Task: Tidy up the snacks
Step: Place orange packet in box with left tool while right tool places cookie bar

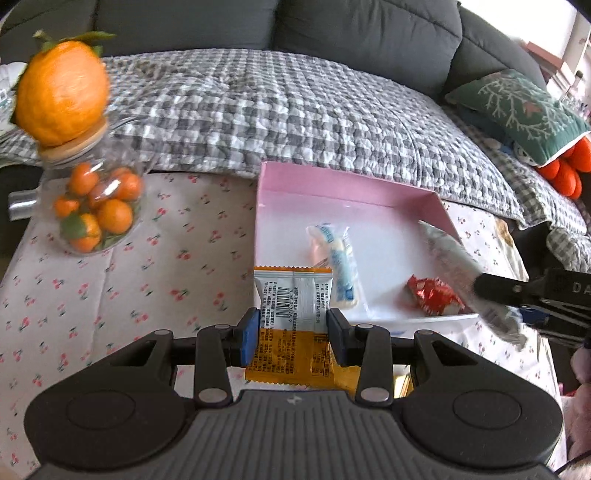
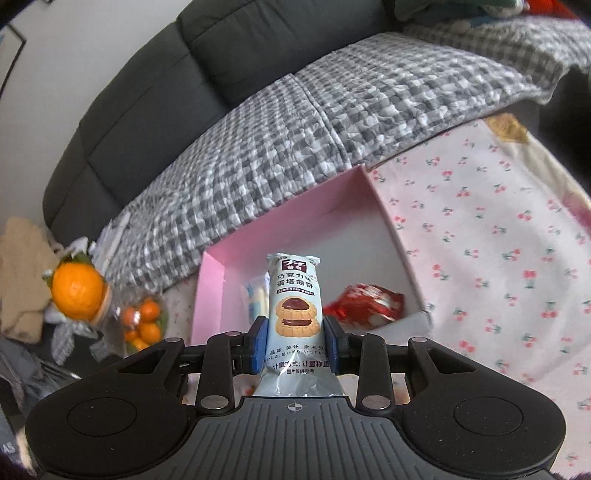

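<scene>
The left gripper (image 1: 291, 334) has its blue pads pressed against both sides of an orange-and-silver snack packet (image 1: 293, 317), which it holds with the barcode side up, just at the near-left corner of the pink box (image 1: 332, 184). The right gripper (image 2: 295, 341) is clamped narrowly on a pale blue cookie packet (image 2: 295, 295) printed with chocolate tart cookies, which stands upright between its pads; in the left wrist view that gripper (image 1: 517, 295) comes in from the right with the same packet (image 1: 454, 258) blurred and slanting over the box's right wall. The box is a shallow open one with pink walls and a white floor, and in it lie a white-and-blue wrapped stick (image 1: 338, 266) near the middle and a red-and-white wrapped candy (image 1: 434, 295) toward the near right corner. To the left stands a clear glass jar (image 1: 96, 210) full of small oranges, with a wooden lid and a large orange (image 1: 62, 92) sitting on top. All of this rests on a white tablecloth (image 1: 129, 288) printed with small red cherries. Behind the table runs a dark grey sofa (image 1: 258, 22) covered with a grey checked quilt (image 1: 277, 110), with a green patterned cushion (image 1: 517, 107) at its right end. Both grippers point downward at a slant toward the box.
</scene>
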{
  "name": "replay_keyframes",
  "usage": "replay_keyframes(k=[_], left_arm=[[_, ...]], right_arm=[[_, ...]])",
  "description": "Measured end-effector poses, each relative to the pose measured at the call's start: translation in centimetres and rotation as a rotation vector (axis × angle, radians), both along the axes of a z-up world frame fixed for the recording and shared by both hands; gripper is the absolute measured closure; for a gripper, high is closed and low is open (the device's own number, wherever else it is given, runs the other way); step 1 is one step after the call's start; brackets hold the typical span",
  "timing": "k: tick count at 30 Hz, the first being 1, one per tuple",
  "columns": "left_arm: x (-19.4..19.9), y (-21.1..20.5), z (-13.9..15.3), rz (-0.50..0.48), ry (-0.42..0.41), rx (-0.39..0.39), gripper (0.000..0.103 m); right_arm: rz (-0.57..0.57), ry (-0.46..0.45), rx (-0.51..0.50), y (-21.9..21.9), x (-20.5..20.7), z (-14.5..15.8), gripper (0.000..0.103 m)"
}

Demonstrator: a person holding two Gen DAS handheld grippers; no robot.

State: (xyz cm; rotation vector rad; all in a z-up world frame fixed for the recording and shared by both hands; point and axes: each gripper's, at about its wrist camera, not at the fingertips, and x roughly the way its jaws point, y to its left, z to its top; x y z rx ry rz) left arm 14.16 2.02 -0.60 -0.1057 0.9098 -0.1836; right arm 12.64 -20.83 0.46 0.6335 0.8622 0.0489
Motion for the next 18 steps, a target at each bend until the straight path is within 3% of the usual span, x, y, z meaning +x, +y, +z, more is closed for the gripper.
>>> replay_keyframes(k=[7, 12, 18], left_arm=[[1.9, -2.3, -0.7, -0.034, -0.042, 0.112, 0.067], [3.9, -3.3, -1.8, -0.021, -0.051, 0.184, 0.067], [5.9, -4.4, -2.4, -0.026, -0.054, 0.237, 0.067]], right_arm=[[0.023, -0.022, -0.069, 1.4, 3.2, -0.8, 0.071], [0.022, -0.004, -0.017, 0.9, 4.6, -3.0, 0.071], [0.021, -0.003, -0.032, 0.9, 5.9, -4.5, 0.071]])
